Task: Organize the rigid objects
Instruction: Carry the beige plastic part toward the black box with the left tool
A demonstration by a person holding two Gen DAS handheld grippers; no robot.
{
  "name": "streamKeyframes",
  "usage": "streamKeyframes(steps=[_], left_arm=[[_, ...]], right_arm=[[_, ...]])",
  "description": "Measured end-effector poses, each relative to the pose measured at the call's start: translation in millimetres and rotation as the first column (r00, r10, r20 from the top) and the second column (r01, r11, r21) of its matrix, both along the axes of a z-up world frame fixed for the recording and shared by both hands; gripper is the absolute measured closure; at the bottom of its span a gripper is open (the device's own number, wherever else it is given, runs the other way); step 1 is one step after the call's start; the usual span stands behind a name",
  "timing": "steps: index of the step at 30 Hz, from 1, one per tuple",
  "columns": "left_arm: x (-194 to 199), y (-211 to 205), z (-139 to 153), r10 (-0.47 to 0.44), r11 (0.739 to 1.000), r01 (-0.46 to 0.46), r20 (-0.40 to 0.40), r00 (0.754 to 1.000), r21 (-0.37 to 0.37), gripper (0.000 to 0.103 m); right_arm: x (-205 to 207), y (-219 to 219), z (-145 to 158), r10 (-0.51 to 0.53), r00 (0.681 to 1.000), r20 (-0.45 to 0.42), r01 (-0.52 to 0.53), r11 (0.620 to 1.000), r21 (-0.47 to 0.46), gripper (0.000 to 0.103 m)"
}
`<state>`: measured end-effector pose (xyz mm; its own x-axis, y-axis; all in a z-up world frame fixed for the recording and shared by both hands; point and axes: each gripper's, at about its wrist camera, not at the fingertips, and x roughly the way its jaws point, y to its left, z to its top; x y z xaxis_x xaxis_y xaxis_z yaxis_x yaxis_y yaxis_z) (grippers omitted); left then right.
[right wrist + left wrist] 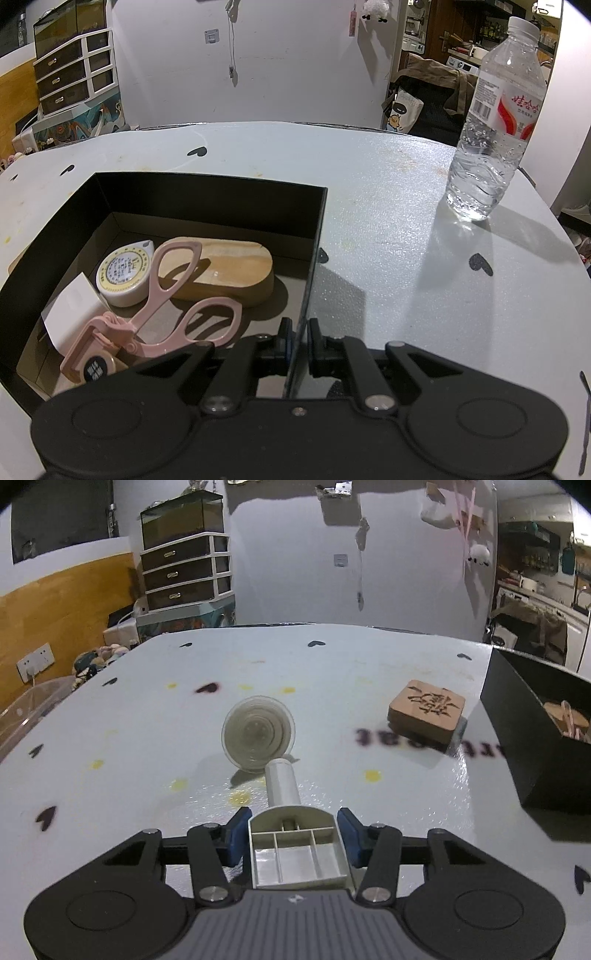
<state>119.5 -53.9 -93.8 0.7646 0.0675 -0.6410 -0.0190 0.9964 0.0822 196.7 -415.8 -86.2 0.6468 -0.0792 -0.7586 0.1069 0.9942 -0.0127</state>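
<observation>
- The table [332, 672] carries a black box [517, 716] at its right edge, well to the right of the left gripper [293, 830]; a wooden coaster stack [424, 709] lies between the two, near the box.
- In the right wrist view the box [207, 195] already holds a wooden block [229, 273], pink scissors-like tool [166, 314] and a round tape measure [122, 273]. A water bottle [487, 122] stands near the table's far right corner.
- The right gripper [299, 343] has its jaws pinched on the box's near right wall, steadying it.
- The left gripper is clamped on the base of a white suction-cup holder [284, 786], whose long axis points straight ahead, cup end tilted toward the table top.
- Judgement: the coming move is a carry rightward, over or around the coasters, into the box; the left hand has it.
</observation>
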Motion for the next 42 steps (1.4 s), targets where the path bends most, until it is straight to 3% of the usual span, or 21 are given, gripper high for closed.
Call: streamKeyframes(steps=[5, 13, 21, 27, 31, 42], left_arm=[[-6.0, -1.8, 3.6, -0.023, 0.999, 0.024, 0.019, 1.0, -0.043, 0.052], [-5.6, -42.5, 30.2, -0.178, 0.974, 0.19, 0.105, 0.978, -0.121, 0.053], [12.9, -115.2, 69.4, -0.369, 0.908, 0.403, 0.235, 0.899, -0.114, 0.053], [42.3, -172.2, 66.0, -0.458, 0.874, 0.481, 0.204, 0.865, -0.076, 0.053], [60.4, -193.1, 53.8, -0.474, 0.873, 0.486, 0.16, 0.866, -0.044, 0.053], [86.8, -194.2, 35.4, -0.456, 0.887, 0.461, 0.106, 0.883, -0.021, 0.053]], right_arm=[[-0.5, 0.3, -0.1, 0.001, 1.0, 0.0, -0.001, 1.0, -0.004, 0.095], [-0.9, 0.6, -0.3, 0.001, 1.0, 0.0, -0.001, 1.0, -0.003, 0.095], [-1.6, 0.0, 0.5, 0.002, 1.0, 0.0, -0.002, 1.0, 0.003, 0.095], [-2.2, -1.5, 1.9, 0.002, 1.0, 0.001, -0.002, 1.0, 0.01, 0.095], [-3.2, -2.0, 3.9, 0.001, 1.0, 0.003, -0.001, 1.0, 0.014, 0.095], [-9.7, -3.6, 14.3, -0.005, 0.999, 0.04, 0.004, 1.0, 0.026, 0.094]])
